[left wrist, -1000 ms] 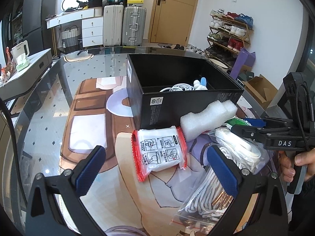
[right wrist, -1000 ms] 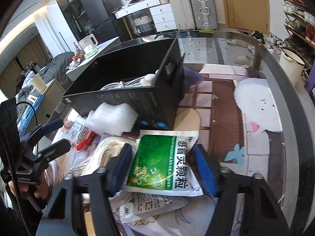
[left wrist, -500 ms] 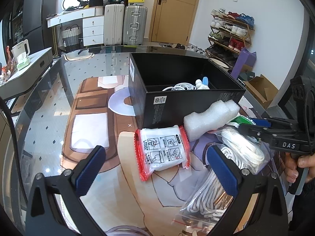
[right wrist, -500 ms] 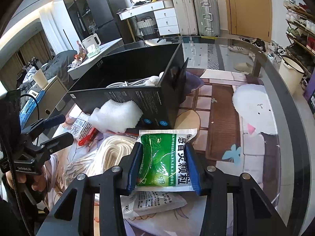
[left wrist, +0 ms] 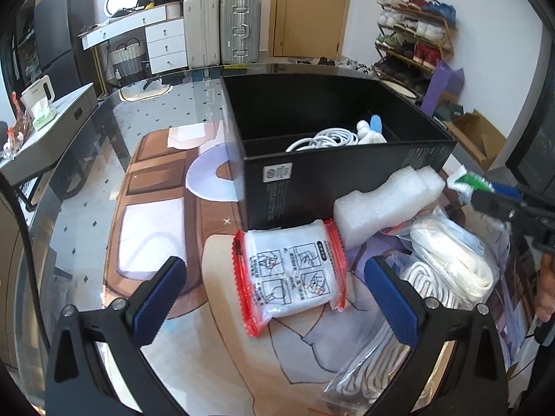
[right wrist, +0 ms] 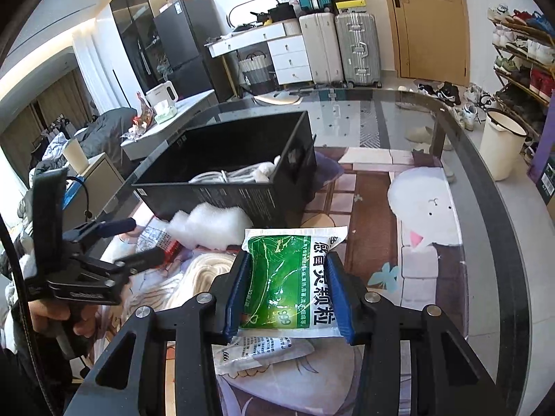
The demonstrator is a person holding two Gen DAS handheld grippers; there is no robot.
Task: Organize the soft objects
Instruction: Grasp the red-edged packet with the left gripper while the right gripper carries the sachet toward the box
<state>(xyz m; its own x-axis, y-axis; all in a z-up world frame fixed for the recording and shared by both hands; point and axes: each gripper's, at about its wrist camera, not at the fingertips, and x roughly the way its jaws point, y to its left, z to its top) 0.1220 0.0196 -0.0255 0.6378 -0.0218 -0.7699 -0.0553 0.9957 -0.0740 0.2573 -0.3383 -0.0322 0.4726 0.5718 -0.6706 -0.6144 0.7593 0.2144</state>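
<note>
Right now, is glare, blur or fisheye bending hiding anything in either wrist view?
Left wrist view: the glossy glass table mirrors the room, the right gripper at the edge is blurred, and the red-edged white sachet pack reads sharp. Right wrist view: the green granule packet is crisp, the black open box clear, edges curved.

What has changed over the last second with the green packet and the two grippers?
The right gripper closed its fingers on the green packet and has lifted it off the second packet beneath. The left gripper stayed open, hovering at the red-edged pack. Foam block, rope bags and black box are unmoved.
</note>
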